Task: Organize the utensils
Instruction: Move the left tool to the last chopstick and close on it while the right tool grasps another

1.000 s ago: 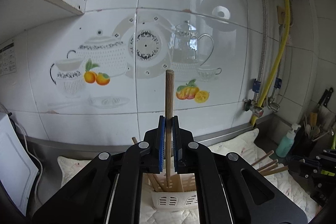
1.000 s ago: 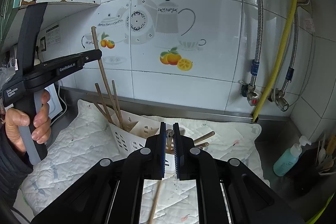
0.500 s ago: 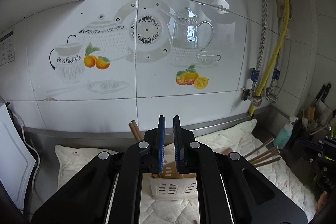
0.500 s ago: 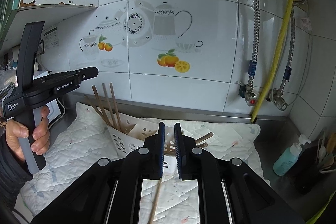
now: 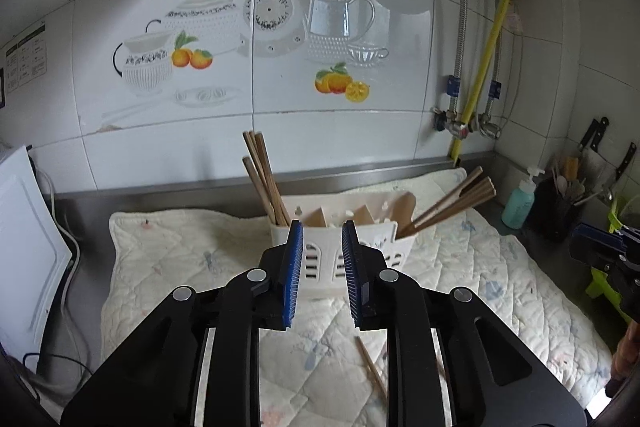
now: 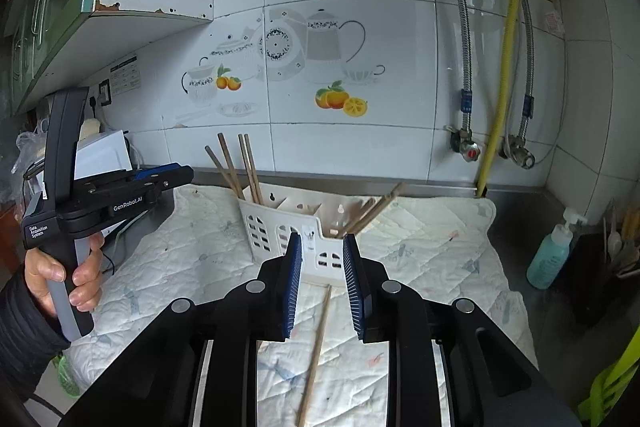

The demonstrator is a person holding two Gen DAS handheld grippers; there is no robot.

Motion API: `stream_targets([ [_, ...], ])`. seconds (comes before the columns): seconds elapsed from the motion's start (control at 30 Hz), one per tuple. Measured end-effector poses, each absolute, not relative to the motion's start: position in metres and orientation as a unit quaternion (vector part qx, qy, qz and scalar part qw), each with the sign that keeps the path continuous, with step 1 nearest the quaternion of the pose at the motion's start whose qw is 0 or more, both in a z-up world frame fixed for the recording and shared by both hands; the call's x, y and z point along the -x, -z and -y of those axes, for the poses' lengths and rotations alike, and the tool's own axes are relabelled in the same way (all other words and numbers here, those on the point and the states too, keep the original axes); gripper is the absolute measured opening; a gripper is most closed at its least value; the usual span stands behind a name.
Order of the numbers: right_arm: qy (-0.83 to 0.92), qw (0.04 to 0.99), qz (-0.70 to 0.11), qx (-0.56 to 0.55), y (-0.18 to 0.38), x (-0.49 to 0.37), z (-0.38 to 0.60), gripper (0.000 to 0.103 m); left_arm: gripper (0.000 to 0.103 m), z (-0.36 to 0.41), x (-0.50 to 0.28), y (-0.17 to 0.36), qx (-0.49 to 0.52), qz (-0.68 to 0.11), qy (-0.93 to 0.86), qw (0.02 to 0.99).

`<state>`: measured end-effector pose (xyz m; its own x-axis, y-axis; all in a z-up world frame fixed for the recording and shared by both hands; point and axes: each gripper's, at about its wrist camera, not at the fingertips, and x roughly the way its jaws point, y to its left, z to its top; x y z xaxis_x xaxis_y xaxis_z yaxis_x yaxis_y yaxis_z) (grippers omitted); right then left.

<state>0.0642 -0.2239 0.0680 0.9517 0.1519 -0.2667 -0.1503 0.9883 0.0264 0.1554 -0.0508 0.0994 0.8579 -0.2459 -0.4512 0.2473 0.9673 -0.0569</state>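
Loose chopstick (image 6: 316, 351): one, wooden, lying flat on the quilted mat (image 6: 192, 267) in front of the white caddy (image 6: 288, 231). Long axis runs roughly 12-to-6 with a slight lean toward 1 o'clock, far tip almost at the caddy's front wall.

Right gripper (image 6: 319, 281): jaws apart, empty; the stick lies directly below and between them, nearly in line with the gap. Judged the nearer tool for the pick.

Left gripper (image 5: 319, 277): jaws apart, empty, facing the caddy at 12 o'clock. A stick (image 5: 372, 371) on the mat shows low at 5 o'clock, off its centreline.

Caddy contents: upright chopsticks (image 5: 264, 179) in the left compartment; another bundle (image 5: 452, 203) leaning out toward 2 o'clock on the right.

Surface: steel, under the mat.
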Motion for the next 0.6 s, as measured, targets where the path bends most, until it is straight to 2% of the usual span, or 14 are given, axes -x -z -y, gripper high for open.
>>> stream_targets([
  [0.2,-0.074,0.981,-0.177,-0.017,-0.012,-0.057,0.223,0.022,0.021,0.047,-0.136,-0.054,0.018,-0.277,0.13,0.952],
  [0.33,-0.071,0.976,-0.204,-0.031,0.025,-0.06,0.222,0.022,0.025,0.045,-0.126,-0.022,0.025,-0.311,0.128,0.941],
  [0.6,-0.088,0.961,-0.258,-0.046,0.074,-0.078,0.213,0.022,0.025,0.046,-0.11,0.022,0.039,-0.359,0.131,0.923],
])
